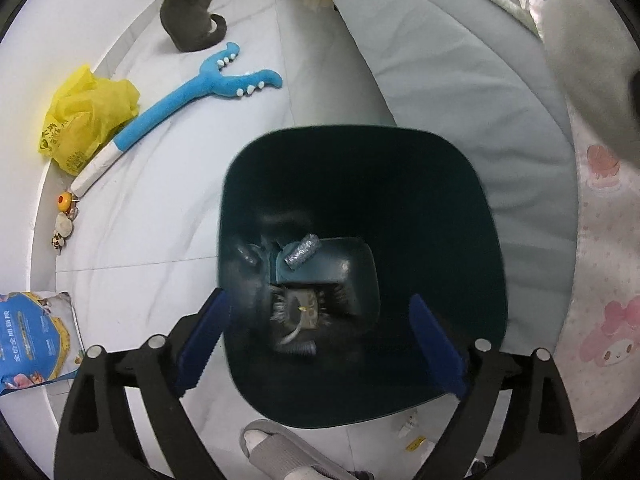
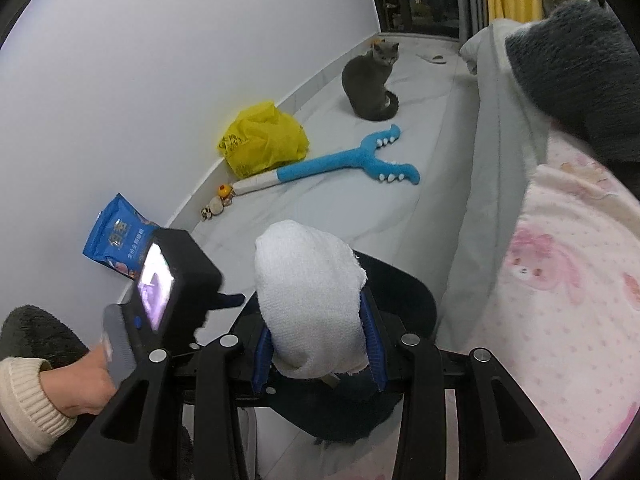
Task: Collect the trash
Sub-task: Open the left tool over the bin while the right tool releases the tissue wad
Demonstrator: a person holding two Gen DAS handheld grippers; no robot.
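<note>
Left wrist view: blue-padded left gripper (image 1: 320,340) spread wide, nothing between the jaws, pointing steeply down into the dark teal trash bin (image 1: 460,184). Both pads straddling the near part of the bin mouth, apart from the rim as far as visible. At the bin bottom: a small grey-blue foil roll (image 1: 301,250) and blurred scraps below it, already collected. Grey slipper (image 1: 280,450) at the lower edge, just beside the bin. On the floor well to the left: yellow plastic bag (image 1: 86,120), blue plush toy (image 1: 192,98), blue pet-food pouch (image 1: 34,340); grey cat (image 1: 192,18) seated farther off. Bed edge with pale grey sheet (image 1: 460,72) to the right of the bin.

Right wrist view: right gripper (image 2: 318,344) clamped onto a crumpled white tissue wad (image 2: 310,292), pads pressing both flanks of its lower part, long axis of the wad standing up and away along the fingers. Bin rim (image 2: 404,280) showing directly behind and beneath the wad, so drop target judged to lie straight ahead and below. Left-hand device with lit screen (image 2: 156,284) at left, held by a hand (image 2: 86,380) in a cream cuff.

Judged next: carry the wad over the bin mouth, then release; right hand the loaded one, left hand free
</note>
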